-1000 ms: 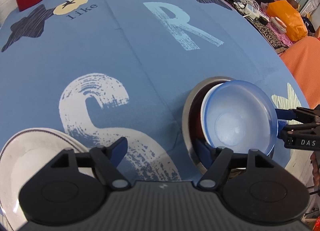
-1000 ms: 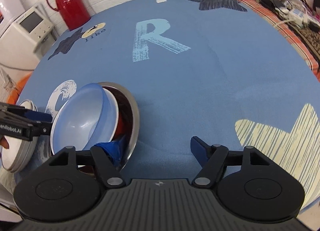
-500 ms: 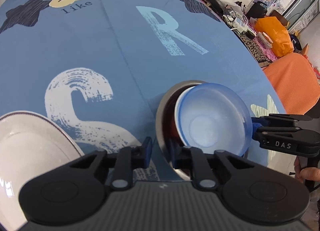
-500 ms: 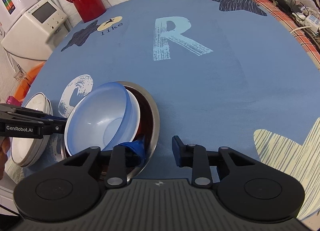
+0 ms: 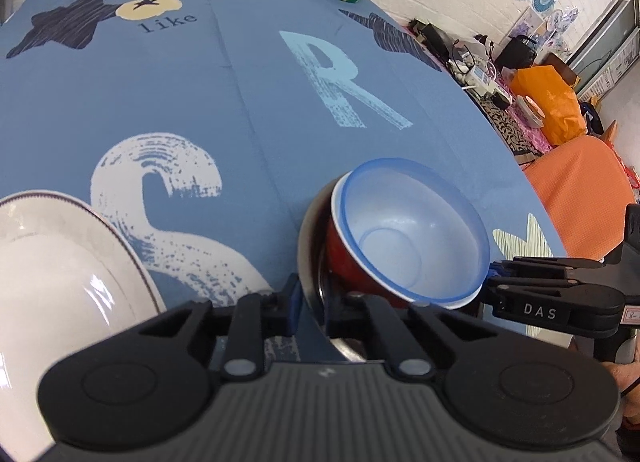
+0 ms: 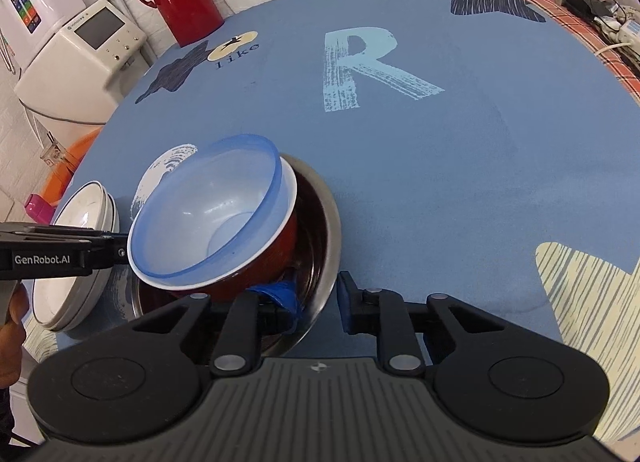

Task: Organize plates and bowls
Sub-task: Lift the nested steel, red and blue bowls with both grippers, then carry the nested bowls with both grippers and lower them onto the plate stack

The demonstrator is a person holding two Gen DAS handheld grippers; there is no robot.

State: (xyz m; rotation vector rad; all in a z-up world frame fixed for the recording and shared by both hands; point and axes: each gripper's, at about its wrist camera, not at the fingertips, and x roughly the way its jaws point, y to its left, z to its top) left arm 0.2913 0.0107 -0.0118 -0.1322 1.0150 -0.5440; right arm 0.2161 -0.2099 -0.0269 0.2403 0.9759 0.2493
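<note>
Translucent blue bowl (image 6: 208,218) | red bowl (image 6: 260,262), white rim | steel bowl (image 6: 324,222) | white plate (image 5: 60,262), dark-edged | blue table (image 6: 440,162), pale letters, navy stars

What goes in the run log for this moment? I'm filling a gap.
left gripper: shut on steel bowl rim | right gripper: astride rim, grip unclear | blue bowl in red bowl, tilted inside

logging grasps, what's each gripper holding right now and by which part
Both hold the steel bowl by its rim, on opposite sides: the left gripper and the right gripper each straddle the rim. The nested red bowl and blue bowl are ungripped.
</note>
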